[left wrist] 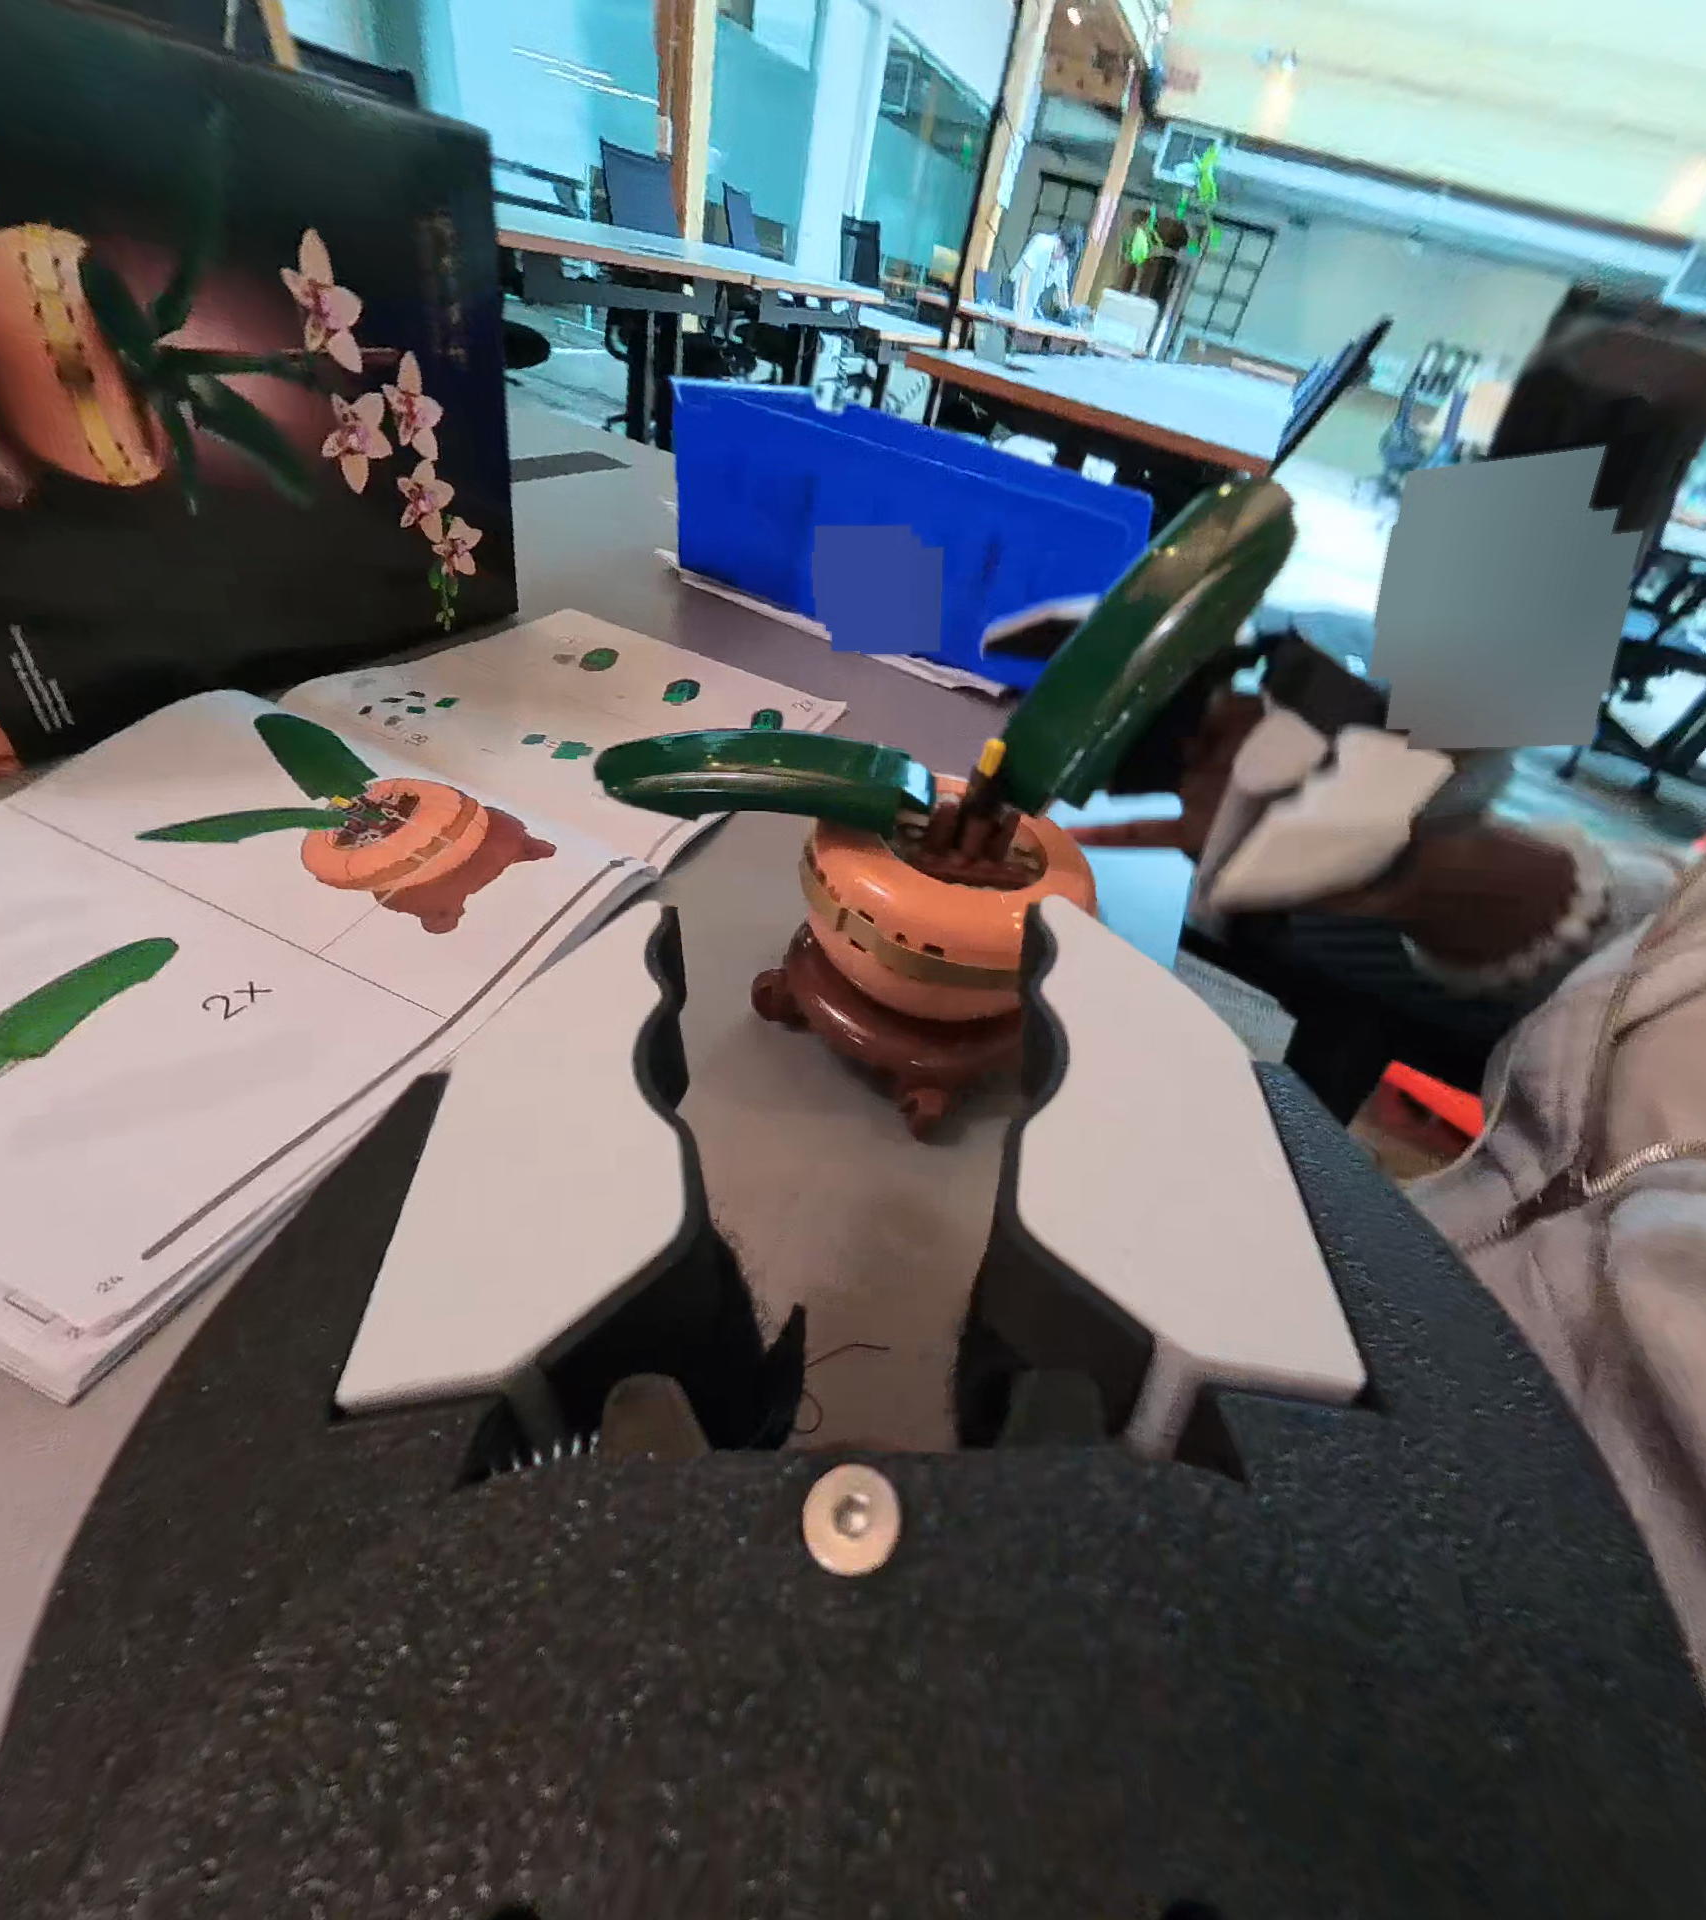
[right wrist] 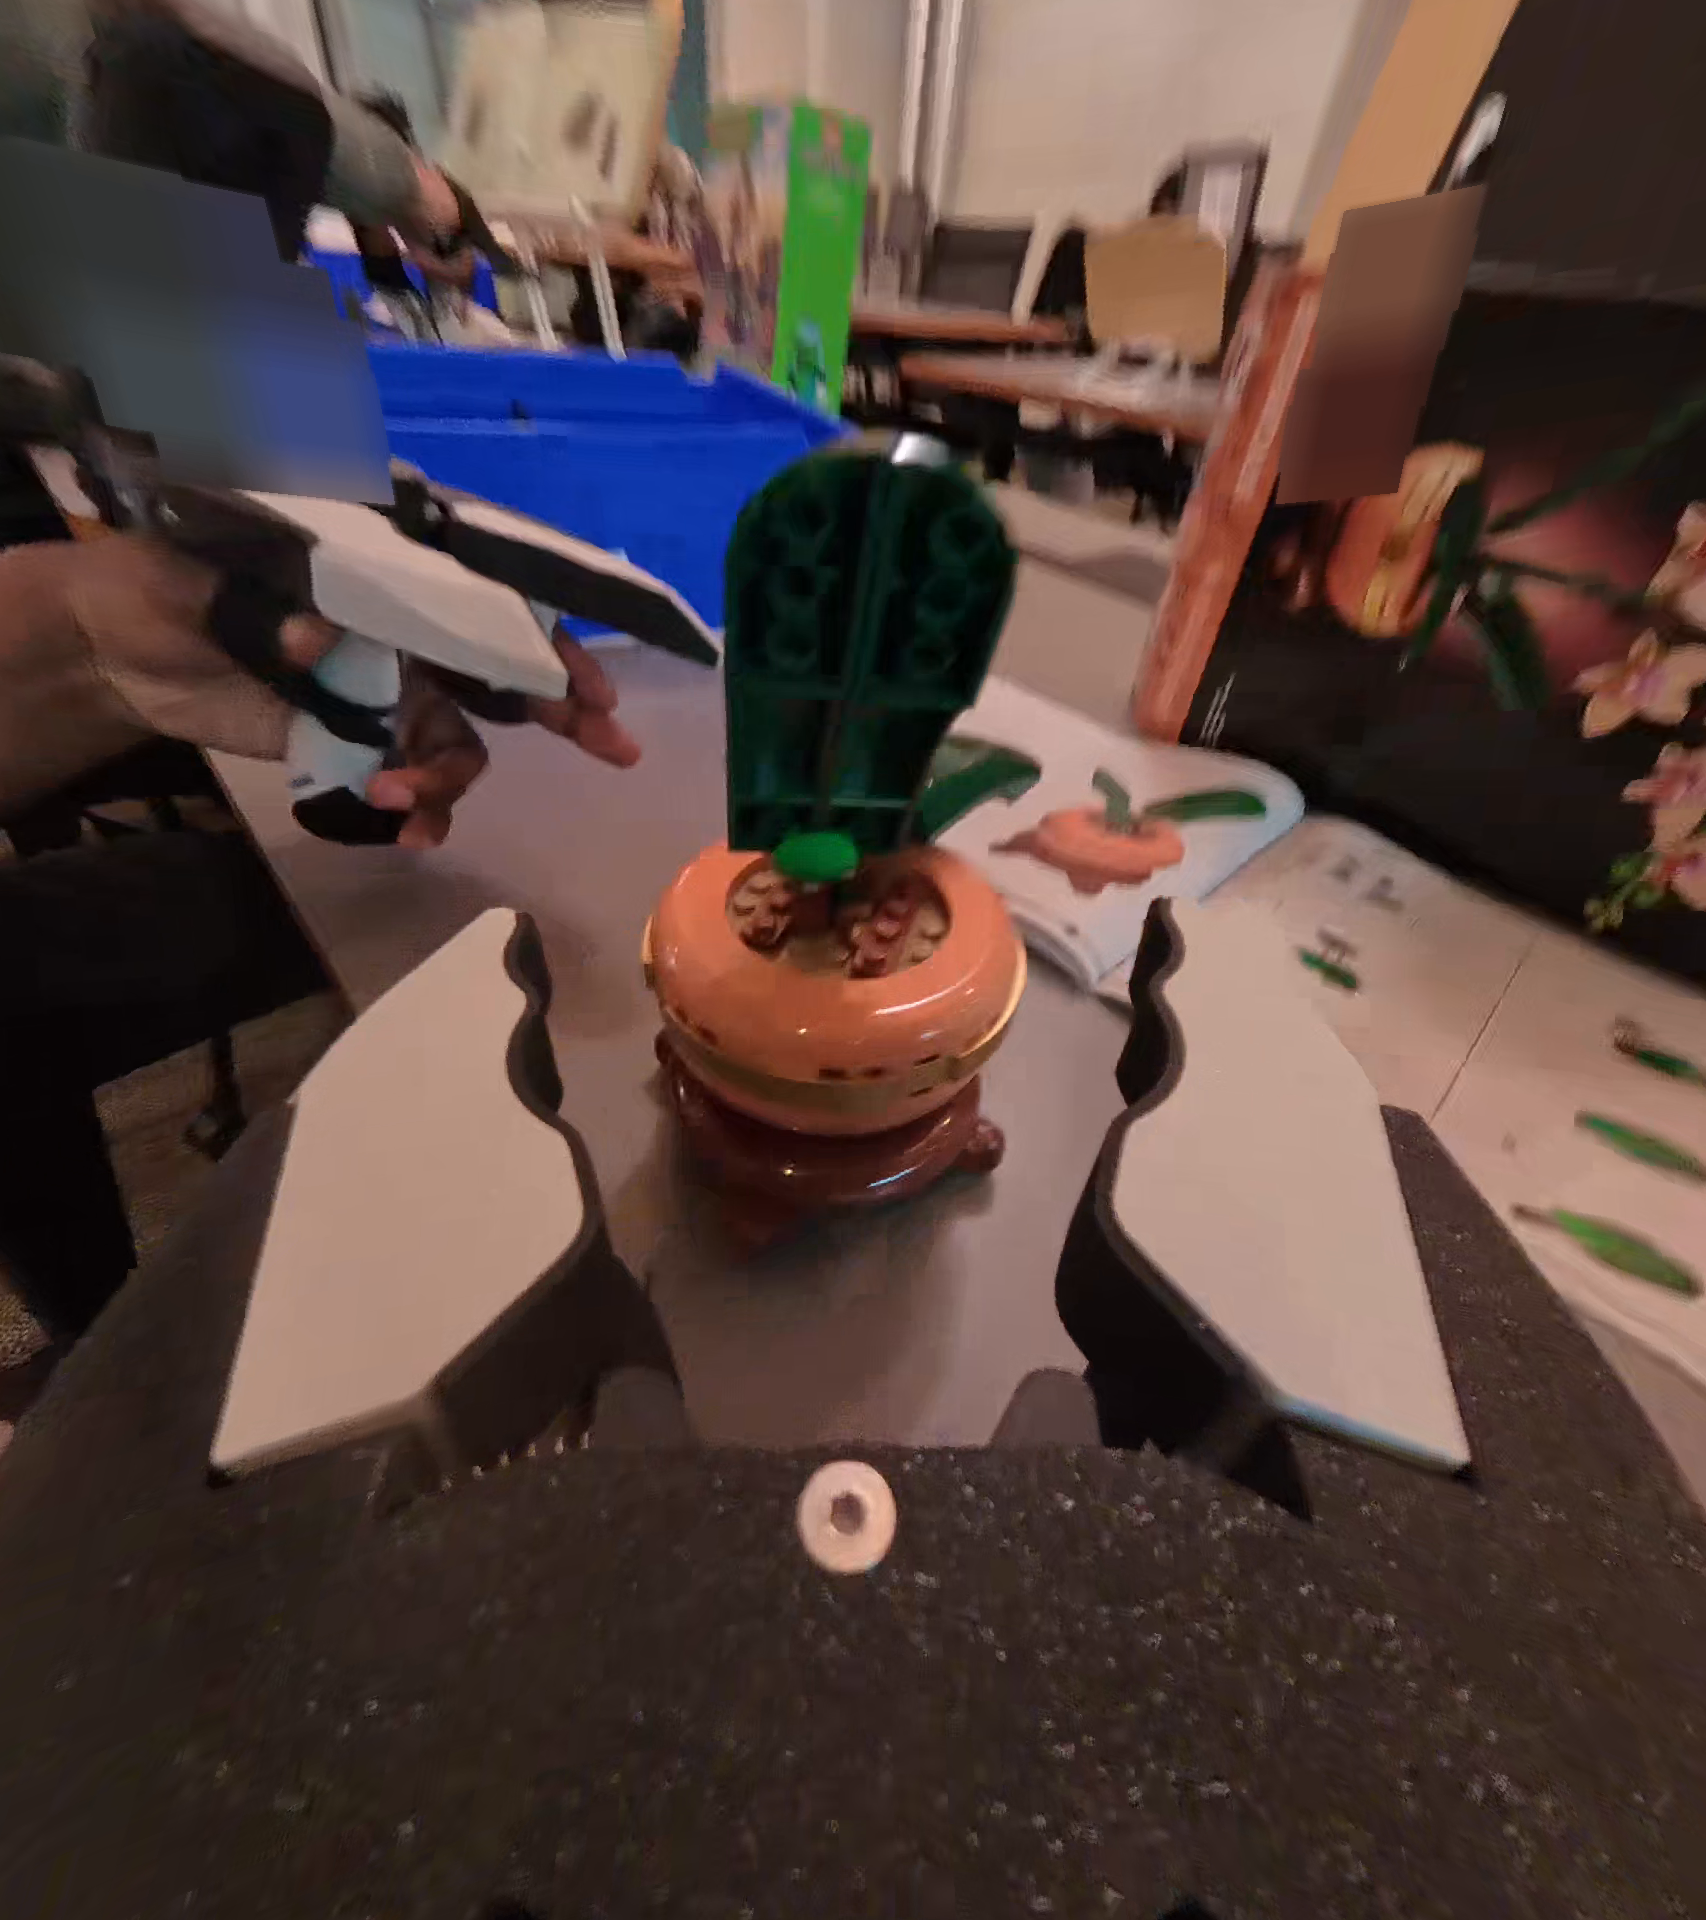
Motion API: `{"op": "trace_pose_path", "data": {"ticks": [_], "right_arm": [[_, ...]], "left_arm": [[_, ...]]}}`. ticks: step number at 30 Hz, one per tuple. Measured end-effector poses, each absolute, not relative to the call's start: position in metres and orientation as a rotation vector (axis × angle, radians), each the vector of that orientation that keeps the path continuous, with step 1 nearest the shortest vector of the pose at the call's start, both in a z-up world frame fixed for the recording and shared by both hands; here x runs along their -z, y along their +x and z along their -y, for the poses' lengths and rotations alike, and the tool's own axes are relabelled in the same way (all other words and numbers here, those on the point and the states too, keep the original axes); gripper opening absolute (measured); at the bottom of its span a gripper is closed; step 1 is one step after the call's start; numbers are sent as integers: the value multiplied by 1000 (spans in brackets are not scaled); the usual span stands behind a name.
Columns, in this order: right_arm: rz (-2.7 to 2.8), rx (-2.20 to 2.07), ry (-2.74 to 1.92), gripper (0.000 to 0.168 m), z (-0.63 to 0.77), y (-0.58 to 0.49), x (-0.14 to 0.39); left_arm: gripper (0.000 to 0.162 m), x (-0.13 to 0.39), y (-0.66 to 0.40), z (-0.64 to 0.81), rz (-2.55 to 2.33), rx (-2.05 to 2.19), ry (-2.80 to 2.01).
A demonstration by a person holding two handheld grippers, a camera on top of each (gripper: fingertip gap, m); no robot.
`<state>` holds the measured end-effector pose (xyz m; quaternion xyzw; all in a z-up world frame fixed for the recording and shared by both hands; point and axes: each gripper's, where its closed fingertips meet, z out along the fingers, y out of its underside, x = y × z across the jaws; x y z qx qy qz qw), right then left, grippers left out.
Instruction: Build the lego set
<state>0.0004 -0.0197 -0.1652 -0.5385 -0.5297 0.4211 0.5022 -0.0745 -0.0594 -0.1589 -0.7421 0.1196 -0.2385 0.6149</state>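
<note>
A Lego plant pot point(left wrist: 916, 930), orange on a brown stand, sits on the grey table. Two dark green leaves rise from it: one point(left wrist: 755, 779) lies out to the left, the other point(left wrist: 1150, 644) stands up to the right. My left gripper point(left wrist: 854, 925) is open and empty, with the pot just beyond its fingertips and close to the right finger. In the right wrist view the pot point(right wrist: 828, 997) stands between the tips of my open, empty right gripper point(right wrist: 833, 925), with a leaf point(right wrist: 859, 644) upright in front. The left gripper point(right wrist: 475, 592) shows at the left, held by a hand.
An open instruction booklet point(left wrist: 205, 987) lies left of the pot, and the set's dark box point(left wrist: 205, 416) stands behind it. A blue bin point(left wrist: 880, 520) stands at the back. A person's grey sleeve point(left wrist: 1659, 1247) is at the right. Loose green pieces point(right wrist: 1649, 1143) lie on paper at the right.
</note>
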Motion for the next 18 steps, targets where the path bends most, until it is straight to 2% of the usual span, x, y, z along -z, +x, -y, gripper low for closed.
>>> {"op": "trace_pose_path", "data": {"ticks": [2,3,7,13,18], "right_arm": [[1292,-953,-1376,106,18,-10,178],[1313,-952,-1379,101,19,-15,180],[1498,-937,-1240,68,25,-29,181],[1716,-1076,-961,58,27,-36,180],[1791,-1124,-882,58,29,-42,180]], "left_arm": [[60,164,-78,54,-235,527,-1737],[61,170,-79,52,-221,503,-1771],[58,187,-83,46,-111,539,-1862],[57,178,-73,30,209,1091,-1775],[46,175,-94,7,396,1123,-1670]]}}
